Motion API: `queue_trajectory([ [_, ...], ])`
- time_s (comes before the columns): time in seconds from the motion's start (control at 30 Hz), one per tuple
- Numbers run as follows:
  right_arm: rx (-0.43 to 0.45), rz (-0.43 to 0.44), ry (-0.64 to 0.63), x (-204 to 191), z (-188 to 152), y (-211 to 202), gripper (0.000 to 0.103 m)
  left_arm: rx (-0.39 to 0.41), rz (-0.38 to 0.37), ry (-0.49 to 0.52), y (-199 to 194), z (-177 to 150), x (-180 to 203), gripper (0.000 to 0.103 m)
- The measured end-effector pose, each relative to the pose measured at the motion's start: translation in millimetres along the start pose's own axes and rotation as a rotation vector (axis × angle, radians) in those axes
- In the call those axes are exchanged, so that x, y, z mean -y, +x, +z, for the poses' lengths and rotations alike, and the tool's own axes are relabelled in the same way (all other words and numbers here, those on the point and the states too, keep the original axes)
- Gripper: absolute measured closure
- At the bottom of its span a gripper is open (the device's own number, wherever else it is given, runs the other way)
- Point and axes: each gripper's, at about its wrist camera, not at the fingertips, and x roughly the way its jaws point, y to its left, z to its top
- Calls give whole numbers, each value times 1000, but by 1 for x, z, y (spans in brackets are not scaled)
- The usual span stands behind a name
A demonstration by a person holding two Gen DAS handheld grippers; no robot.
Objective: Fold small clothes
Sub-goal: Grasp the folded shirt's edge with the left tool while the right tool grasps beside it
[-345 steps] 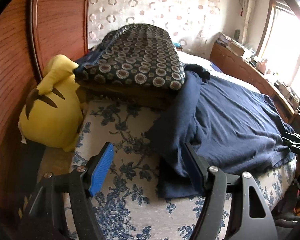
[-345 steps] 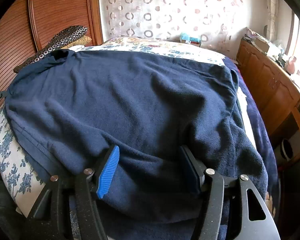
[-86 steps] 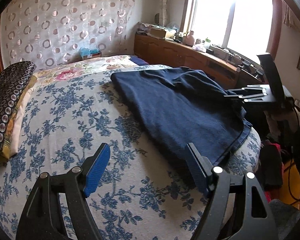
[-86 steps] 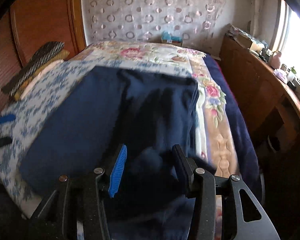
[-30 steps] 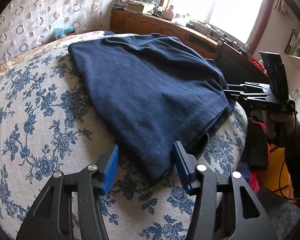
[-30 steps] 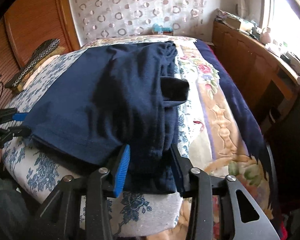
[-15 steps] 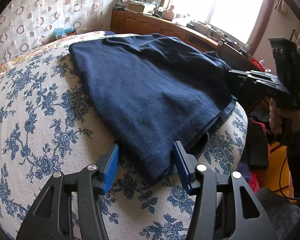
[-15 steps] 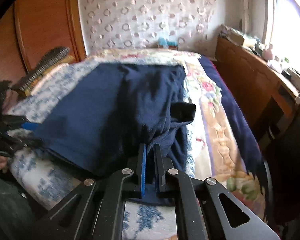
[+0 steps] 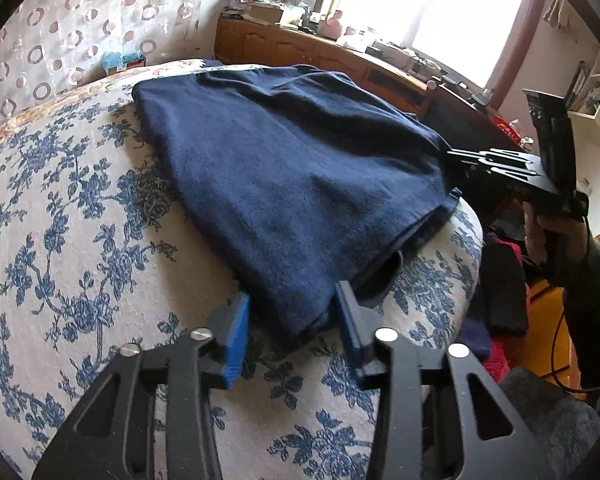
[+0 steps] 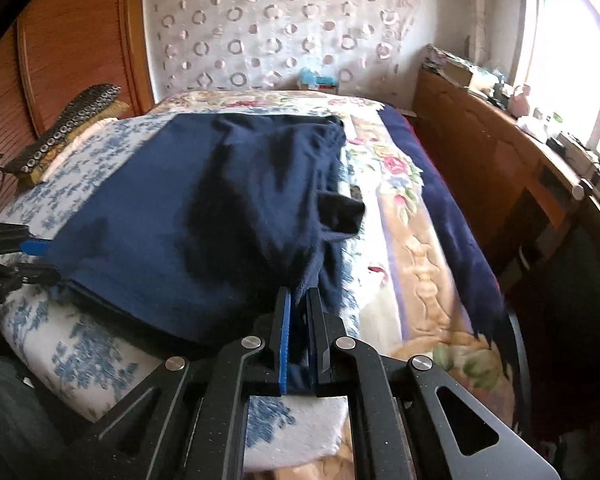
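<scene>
A navy garment point(image 9: 300, 168) lies folded over on the floral bed cover point(image 9: 80, 220). Its near corner sits between the blue pads of my left gripper point(image 9: 290, 312), whose jaws are closing around it; the cloth there still lies flat, not pinched. In the right wrist view the same garment point(image 10: 204, 216) spreads across the bed, with a dark cuff sticking out on its right side. My right gripper point(image 10: 299, 308) is shut on the garment's near edge. Each gripper shows in the other's view: the right gripper point(image 9: 456, 158) at the garment's far corner, the left gripper point(image 10: 44, 258) at the left edge.
A patterned pillow point(image 10: 68, 120) rests against the wooden headboard point(image 10: 72, 40). A cluttered wooden cabinet point(image 10: 480, 160) runs along the bed's right side under the window. A person's hand point(image 9: 556, 232) holds the right gripper. Dark and red clothes point(image 9: 500, 280) hang below the bed's edge.
My right gripper shut on the garment's edge, and that edge now stands slightly raised. My left gripper's jaws have narrowed around the near corner. The garment has stayed put.
</scene>
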Motion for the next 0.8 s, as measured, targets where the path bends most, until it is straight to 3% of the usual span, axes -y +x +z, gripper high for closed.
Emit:
queue_trajectory([
  [0.13,30,-18,-15,-5,3,-6,89,18,-8,-1,-7,0,-1,87],
  [0.23,73,-6,-23,-10,8,-16,72,69,-16,6,-21,9,2,89],
  [0.27,92,6,-27,-15,10,-20,59,85,-19,12,-25,13,4,89],
  [0.3,103,13,-32,-18,11,-22,54,106,-21,16,-30,18,7,89],
  [0.4,125,72,-57,-33,13,-28,46,157,-23,39,-44,39,13,89],
  [0.7,85,256,-138,-83,4,-15,43,232,-21,68,-50,92,23,90],
  [0.8,61,242,-180,-94,2,-4,42,247,-15,57,-53,93,22,90],
])
